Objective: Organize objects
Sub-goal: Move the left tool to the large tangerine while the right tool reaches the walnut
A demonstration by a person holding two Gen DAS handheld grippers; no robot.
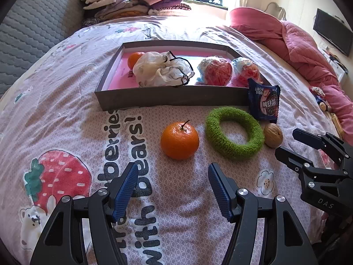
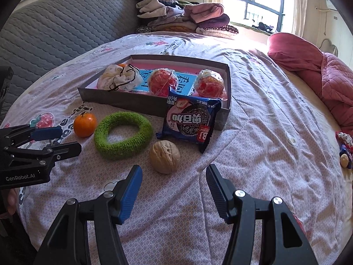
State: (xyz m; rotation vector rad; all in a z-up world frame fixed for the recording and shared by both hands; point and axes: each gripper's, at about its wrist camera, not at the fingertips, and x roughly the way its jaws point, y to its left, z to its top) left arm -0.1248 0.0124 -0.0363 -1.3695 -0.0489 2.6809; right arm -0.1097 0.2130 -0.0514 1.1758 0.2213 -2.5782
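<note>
We hold the left gripper [image 1: 172,174] with jaws apart over the bedsheet [image 1: 66,114], short of the orange [image 1: 179,140]. Our right gripper [image 2: 173,176] (also apart, empty) hangs near the walnut [image 2: 164,156], beside the green ring [image 2: 123,134] and cookie packet [image 2: 189,121] against the box [image 2: 141,103].

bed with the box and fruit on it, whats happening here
A person is tidying loose things into the grey box. Both grippers are open and hold nothing. The left hand-held gripper faces the orange; the right hand-held gripper faces the walnut. The green ring and cookie packet remain outside the box.
</note>
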